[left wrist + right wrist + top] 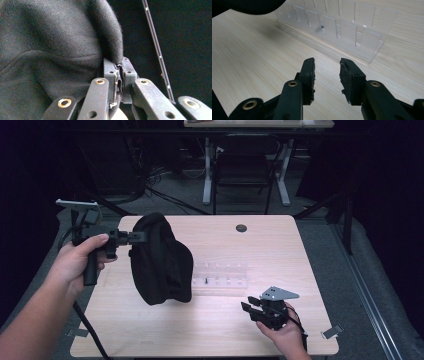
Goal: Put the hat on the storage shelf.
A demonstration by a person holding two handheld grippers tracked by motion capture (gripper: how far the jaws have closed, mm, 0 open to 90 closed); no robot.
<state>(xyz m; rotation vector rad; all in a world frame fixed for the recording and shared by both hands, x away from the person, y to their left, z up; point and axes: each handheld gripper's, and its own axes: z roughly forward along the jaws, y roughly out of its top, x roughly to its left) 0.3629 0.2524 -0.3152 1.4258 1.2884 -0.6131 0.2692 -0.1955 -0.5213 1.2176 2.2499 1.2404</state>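
Here, a pale wood-grain tabletop (pixel 210 330) carries everything. Above its left half hangs a large black fabric pouch (pixel 160 262), soft and matte, its long axis running top to bottom, its lower end just over the wood. The left hand-held gripper (pixel 140 237) is clamped on the pouch's upper edge. Beside the pouch lies a clear plastic organiser tray (pixel 222 277) with rows of small compartments; one holds a tiny dark object. The right hand-held gripper (pixel 327 75), near the front edge, has its jaws apart, holding nothing.
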